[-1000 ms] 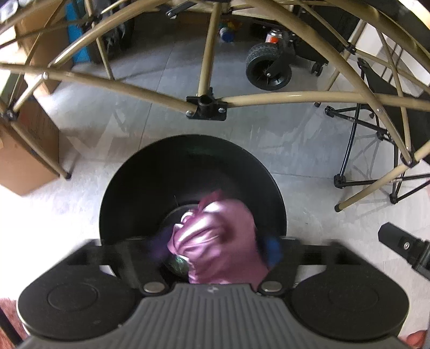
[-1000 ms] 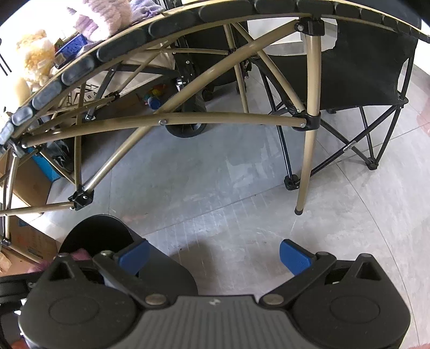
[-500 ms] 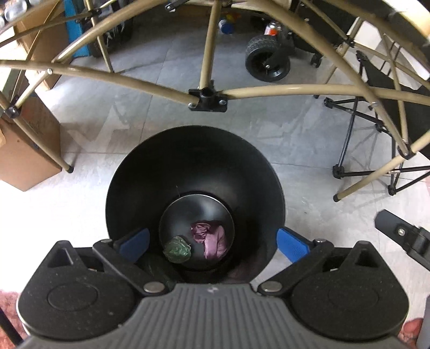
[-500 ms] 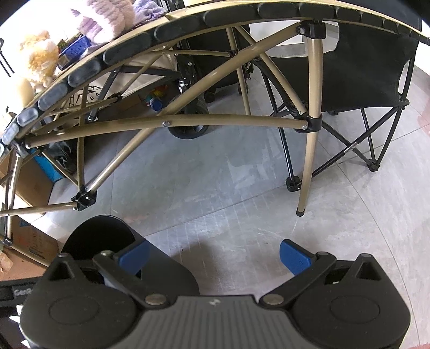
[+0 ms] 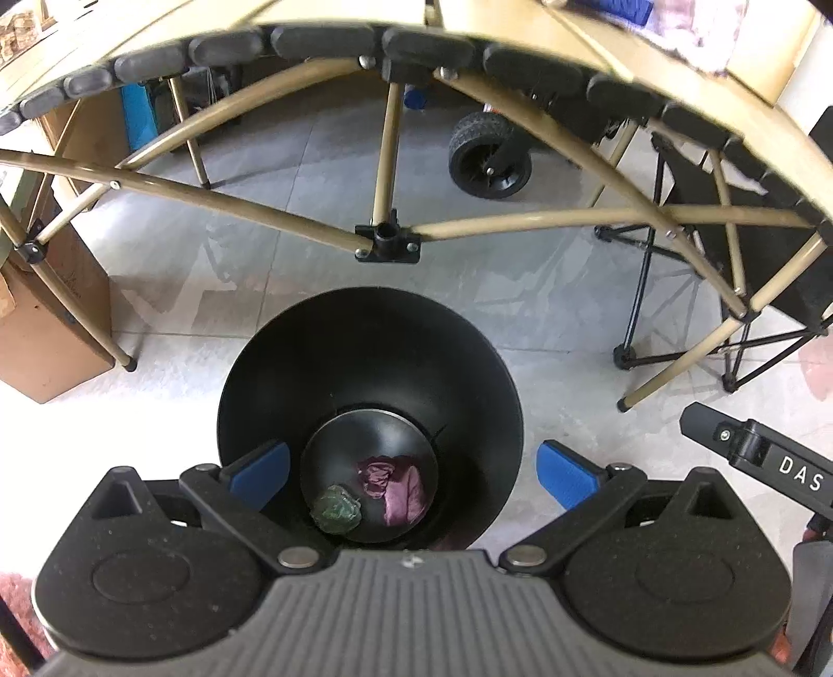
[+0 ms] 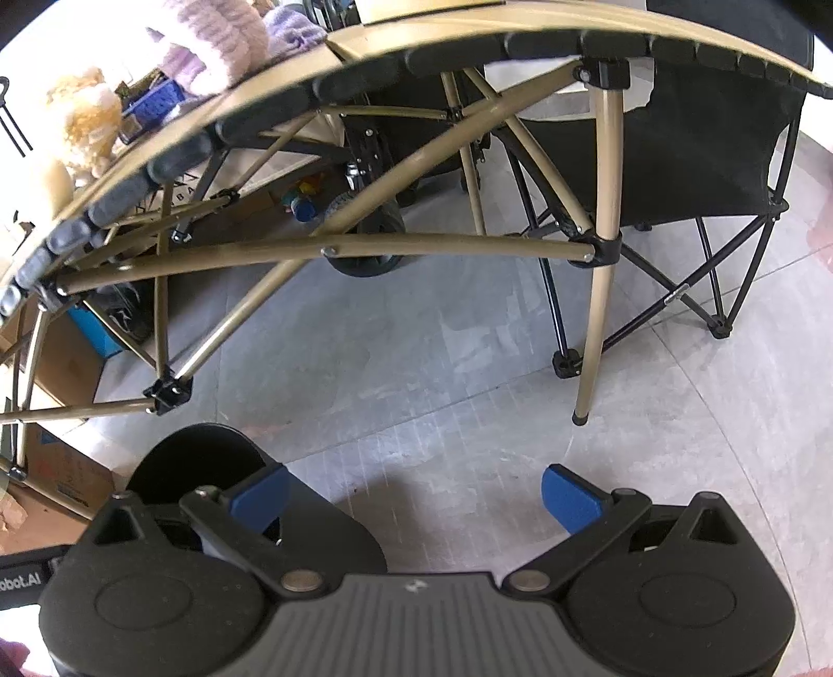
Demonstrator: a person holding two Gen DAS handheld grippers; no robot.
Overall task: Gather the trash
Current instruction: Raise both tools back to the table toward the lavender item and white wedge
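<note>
Black plastic forms the bin (image 5: 364, 354), a round container standing upright on the grey tile floor (image 5: 260, 291), its mouth open straight up toward the left wrist camera. At its bottom lie two pieces of trash: a purple wrapper (image 5: 398, 489), crumpled, its long axis running roughly from the bin's centre toward the near wall, and a green wad (image 5: 337, 509) just beside it on the left, a rounded lump with no clear long axis. The two are close; whether they touch cannot be told.

The left tongs (image 5: 414, 471) hang above the bin, pointing down into it, spread wide and holding nothing. One blue pad (image 5: 260, 471) sits over the bin's left wall, the other pad (image 5: 567, 479) just outside its right rim.

The right tongs (image 6: 414, 497) are also spread wide and empty, tilted down toward bare floor to the right of the bin (image 6: 198, 458), whose rim shows behind the left finger. A corner of the right tool (image 5: 755, 458) shows at the right edge of the left view.

Beyond the bin stands a folding surface (image 5: 416, 44) on tan tube legs (image 5: 388, 151). A black camp chair (image 6: 692, 146) stands to the right, a wheel (image 5: 489, 156) behind the legs, and a cardboard box (image 5: 47, 323) to the left.
</note>
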